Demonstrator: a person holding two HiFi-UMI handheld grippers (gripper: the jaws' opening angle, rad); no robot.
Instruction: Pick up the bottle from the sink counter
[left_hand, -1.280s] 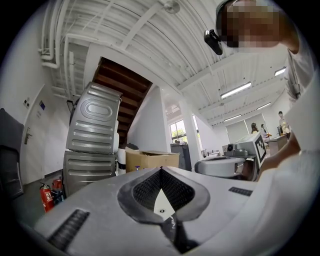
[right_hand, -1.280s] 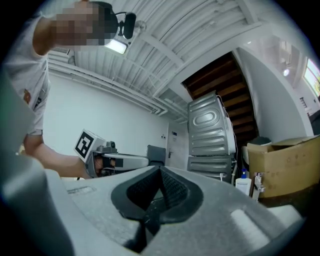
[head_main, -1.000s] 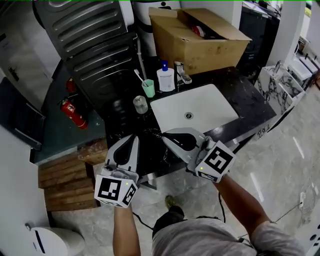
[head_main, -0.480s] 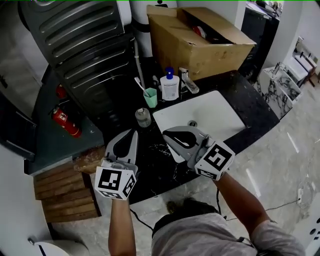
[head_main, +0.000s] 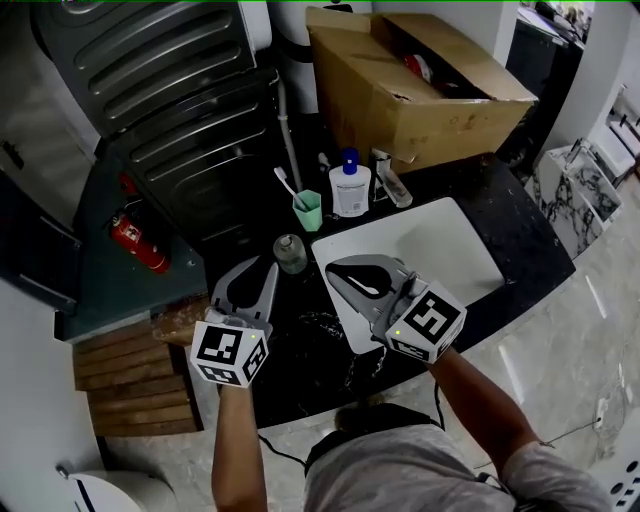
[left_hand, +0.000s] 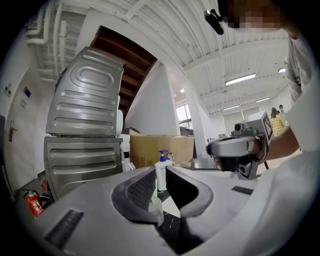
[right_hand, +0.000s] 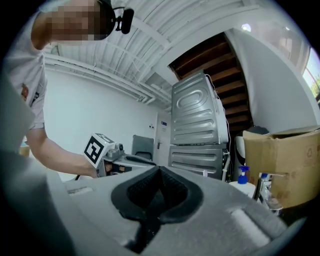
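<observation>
A small clear bottle (head_main: 290, 253) with a pale cap stands on the dark sink counter (head_main: 300, 330), left of the white basin (head_main: 420, 265). Behind it are a white pump bottle (head_main: 350, 188) with a blue top and a green cup (head_main: 307, 210) holding a toothbrush. My left gripper (head_main: 262, 268) points at the small bottle from just short of it. Its jaws are opening to a narrow gap, with nothing pressed between them. In the left gripper view (left_hand: 160, 172), the small bottle (left_hand: 154, 206) shows low in that gap and the pump bottle (left_hand: 161, 171) beyond. My right gripper (head_main: 335, 270) hovers over the basin's near left corner, shut and empty (right_hand: 159, 170).
A chrome faucet (head_main: 393, 180) stands behind the basin. An open cardboard box (head_main: 420, 85) fills the back of the counter. A ribbed grey appliance (head_main: 170, 90) rises at the back left, with a red fire extinguisher (head_main: 138, 243) on the floor below and wooden pallet boards (head_main: 120, 370) to the left.
Both grippers have come forward over the counter. The left gripper's tips now sit much closer to the small clear bottle. The right gripper stays shut.
</observation>
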